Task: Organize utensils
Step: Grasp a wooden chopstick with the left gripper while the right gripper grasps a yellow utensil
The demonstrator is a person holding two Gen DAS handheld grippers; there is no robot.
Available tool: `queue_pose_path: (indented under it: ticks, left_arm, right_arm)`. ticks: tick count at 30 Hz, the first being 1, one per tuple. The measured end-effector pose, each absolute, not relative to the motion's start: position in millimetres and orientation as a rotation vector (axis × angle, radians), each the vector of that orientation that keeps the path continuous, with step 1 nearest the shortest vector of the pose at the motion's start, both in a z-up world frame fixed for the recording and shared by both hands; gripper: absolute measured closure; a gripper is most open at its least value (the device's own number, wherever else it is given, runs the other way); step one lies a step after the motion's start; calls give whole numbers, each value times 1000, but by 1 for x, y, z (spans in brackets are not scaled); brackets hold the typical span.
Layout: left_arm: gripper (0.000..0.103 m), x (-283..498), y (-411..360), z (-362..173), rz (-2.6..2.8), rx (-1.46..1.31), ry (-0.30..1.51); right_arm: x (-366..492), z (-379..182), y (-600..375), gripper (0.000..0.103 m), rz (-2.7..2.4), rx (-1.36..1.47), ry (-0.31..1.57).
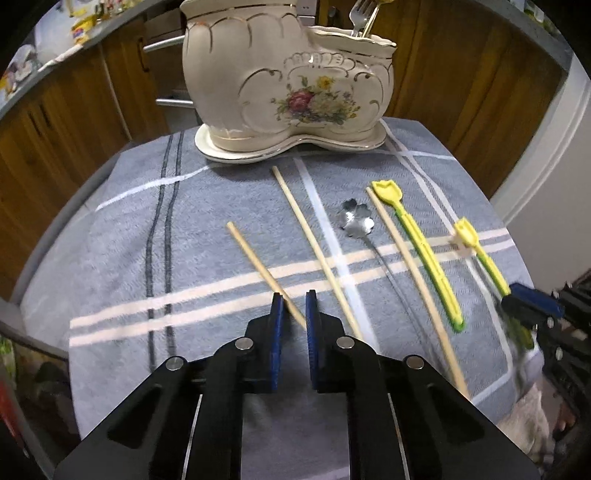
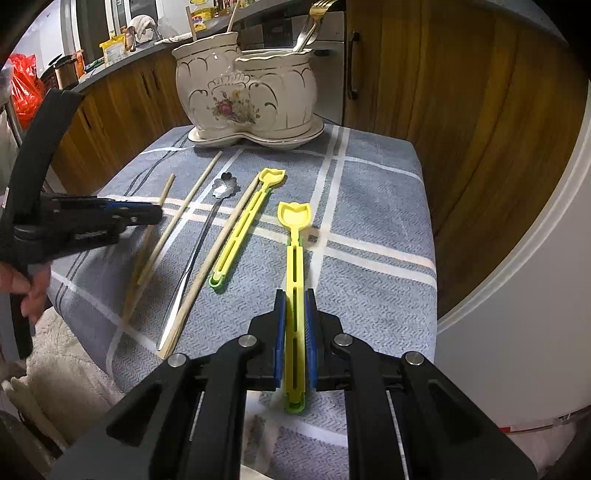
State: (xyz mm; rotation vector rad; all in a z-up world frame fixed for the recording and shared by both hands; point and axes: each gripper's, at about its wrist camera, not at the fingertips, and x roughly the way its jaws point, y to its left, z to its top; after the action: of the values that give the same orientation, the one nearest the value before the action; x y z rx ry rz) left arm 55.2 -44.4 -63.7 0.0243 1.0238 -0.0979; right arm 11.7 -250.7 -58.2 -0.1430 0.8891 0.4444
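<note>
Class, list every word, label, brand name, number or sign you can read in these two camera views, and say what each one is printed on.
None can be read.
Left gripper: pale lettering along its black body, too blurred to read.
Yellow packets on the far counter: printed, too small to read.
Yellow and blue packet on the counter: printed, too blurred to read.
Ceramic utensil holder: painted flowers and gold trim only, no words.

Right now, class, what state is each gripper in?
Left gripper: jaws close around a wooden chopstick, grip cannot be confirmed.
Right gripper: shut on a yellow tulip utensil.
</note>
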Motion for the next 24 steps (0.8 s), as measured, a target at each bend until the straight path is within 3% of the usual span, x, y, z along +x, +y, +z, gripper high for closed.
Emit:
queue_pose_path:
  ticks: [9, 13, 24]
  left_arm:
    - [98, 52, -32, -61, -140, 153, 1077]
    - [88, 43, -31, -60, -142, 179, 1082]
    - [88, 27, -27, -66, -174, 162, 1091]
  right_arm:
    - [19, -64, -246, 93, 446, -169, 926]
    - [24, -67, -243, 92, 449, -195, 947]
    - [37, -68, -236, 84, 491, -239, 986]
